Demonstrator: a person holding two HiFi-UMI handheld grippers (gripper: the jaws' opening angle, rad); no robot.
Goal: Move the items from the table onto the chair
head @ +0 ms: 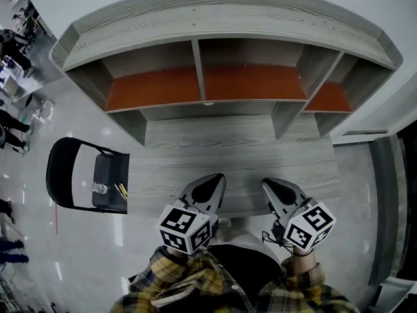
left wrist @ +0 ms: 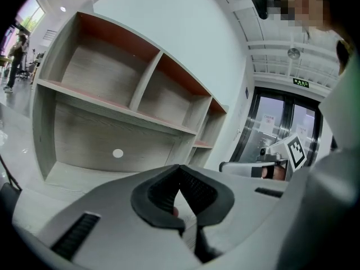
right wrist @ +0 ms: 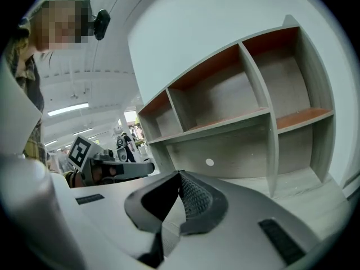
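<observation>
Far left, head view: the chair (head: 65, 171) stands just beside the table's (head: 228, 155) left end. On its seat lie a small clear item (head: 100, 188) and thin yellow sticks (head: 121, 190); I cannot tell what they are. Only this view shows them.

My left claw (head: 214, 181) is held over the table's near edge, pointing far and slightly down, on a plaid sleeve (head: 189, 282). Its own view shows the jaws clenched, tips meeting, grasping nothing.

My right claw (head: 272, 186) is held level with the left, near it but apart, in the same pose. Jaws clenched, tips meeting, nothing held.

Beyond both stands the shelf (head: 221, 18), on the table's far side, with orange-lined compartments.

Writing: the cubes (head: 186, 227) carry black square markers, no text. A green sign (left wrist: 301, 83) sits above a glass door (left wrist: 270, 128), with sheets posted on the glass; none is legible. Only the left claw's view shows these.

Only the right claw's view shows the hall's ceiling lights (right wrist: 67, 109). Each claw's view shows the other claw beside it.
</observation>
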